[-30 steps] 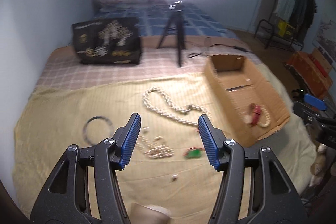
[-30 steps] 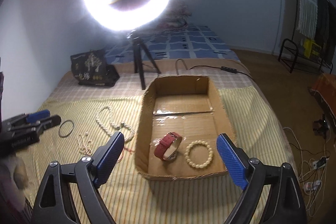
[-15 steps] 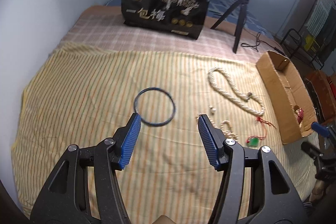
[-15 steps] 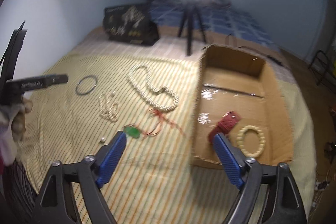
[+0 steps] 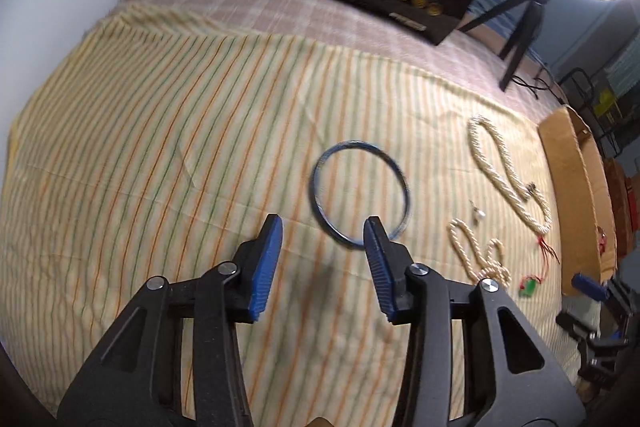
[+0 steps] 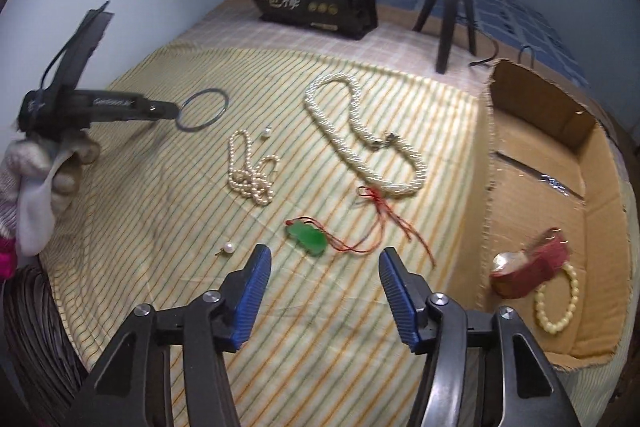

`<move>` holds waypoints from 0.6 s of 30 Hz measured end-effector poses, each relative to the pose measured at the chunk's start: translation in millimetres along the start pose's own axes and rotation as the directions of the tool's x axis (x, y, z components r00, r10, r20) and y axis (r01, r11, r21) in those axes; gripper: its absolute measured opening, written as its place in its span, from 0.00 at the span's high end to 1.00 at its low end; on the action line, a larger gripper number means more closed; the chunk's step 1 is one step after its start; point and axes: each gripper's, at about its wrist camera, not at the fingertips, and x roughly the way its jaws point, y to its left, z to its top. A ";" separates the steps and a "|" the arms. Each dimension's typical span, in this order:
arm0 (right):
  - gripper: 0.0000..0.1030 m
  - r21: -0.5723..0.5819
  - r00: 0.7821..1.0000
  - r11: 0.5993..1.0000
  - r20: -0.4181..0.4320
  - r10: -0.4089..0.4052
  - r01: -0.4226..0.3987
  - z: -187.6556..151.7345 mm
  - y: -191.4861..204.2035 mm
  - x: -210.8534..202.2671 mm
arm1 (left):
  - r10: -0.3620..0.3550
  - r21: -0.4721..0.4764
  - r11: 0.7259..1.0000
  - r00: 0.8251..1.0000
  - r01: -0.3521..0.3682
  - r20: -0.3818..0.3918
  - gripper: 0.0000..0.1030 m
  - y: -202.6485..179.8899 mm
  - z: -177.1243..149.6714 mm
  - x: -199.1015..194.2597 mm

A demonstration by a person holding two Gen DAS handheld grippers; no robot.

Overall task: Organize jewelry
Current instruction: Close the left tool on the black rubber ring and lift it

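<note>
2 sets of tongs work over the bed (image 6: 132,163), and both are released: nothing sits between either pair of pads. The jaws of both have just been closing and now stand partly apart.

Step in hand, as judged: each set of tongs lines up on 1 loose piece for transfer to the cardboard box (image 6: 532,107).

- Left tongs (image 5: 323,225): they hang just short of the dark bangle (image 5: 360,193), which lies flat near the middle of the striped cloth (image 5: 160,147). The right pad overlaps the near arc of the ring in the left wrist view; contact cannot be told. Straddle that near arc with 1 pad inside the ring and 1 outside, then clamp. A thin flat ring is likely to slip, so press down into the cloth before closing.
- Right tongs (image 6: 322,253): they hover near the bed's near edge, just in front of the green pendant (image 6: 306,237) on its red cord (image 6: 380,215). Grip the pendant body, not the cord, and lift clear so the cord does not drag the long bead necklace (image 6: 360,131) it touches.

Containers: 1 open cardboard box lies along the right edge of the bed. It holds 2 items at its near end: a red-strap watch (image 6: 532,265) and a cream bead bracelet (image 6: 558,303), touching each other. The rest of the box floor is bare.

Still loose on the cloth: a small pearl strand (image 6: 250,173) and 2 single pearls (image 6: 228,247).
</note>
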 end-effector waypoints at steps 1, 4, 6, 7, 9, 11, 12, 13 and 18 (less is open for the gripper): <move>0.49 -0.004 1.000 1.000 -0.012 0.014 -0.014 1.1 1.7 1.8 | -0.002 -0.007 1.000 1.000 0.002 -0.005 0.59 1.7 2.1 3.4; 0.49 -0.040 0.999 0.999 -0.030 0.021 -0.022 5.1 7.9 5.7 | -0.005 -0.014 1.000 1.000 0.005 -0.011 0.61 3.2 7.6 10.3; 0.52 -0.056 0.999 0.998 -0.044 0.019 -0.021 7.9 10.0 10.0 | -0.003 -0.016 1.000 1.000 0.003 -0.010 0.62 3.1 11.4 12.2; 0.55 -0.057 0.998 0.998 -0.052 0.019 -0.022 9.9 10.1 13.7 | 0.000 -0.016 1.000 1.000 0.000 -0.009 0.64 3.3 13.1 13.0; 0.58 -0.052 0.997 0.998 -0.067 0.025 -0.029 12.0 9.0 19.2 | 0.006 -0.015 1.000 1.000 -0.006 -0.007 0.67 2.9 16.9 15.4; 0.59 -0.057 0.996 0.998 -0.085 0.036 -0.041 13.7 10.3 25.3 | 0.005 -0.015 1.000 1.000 -0.005 -0.006 0.69 3.4 20.1 16.9; 0.59 -0.067 0.995 0.997 -0.093 0.035 -0.042 14.2 12.1 28.4 | 0.005 -0.013 1.000 1.000 -0.005 -0.006 0.70 3.9 21.7 17.9; 0.59 -0.074 0.994 0.996 -0.100 0.033 -0.040 14.7 13.7 31.2 | 0.006 -0.011 1.000 1.000 -0.006 -0.007 0.72 3.8 22.8 18.7; 0.60 -0.086 0.992 0.996 -0.126 0.026 -0.037 17.6 15.3 43.6 | 0.012 -0.003 1.000 1.000 -0.012 -0.007 0.77 4.1 25.4 23.0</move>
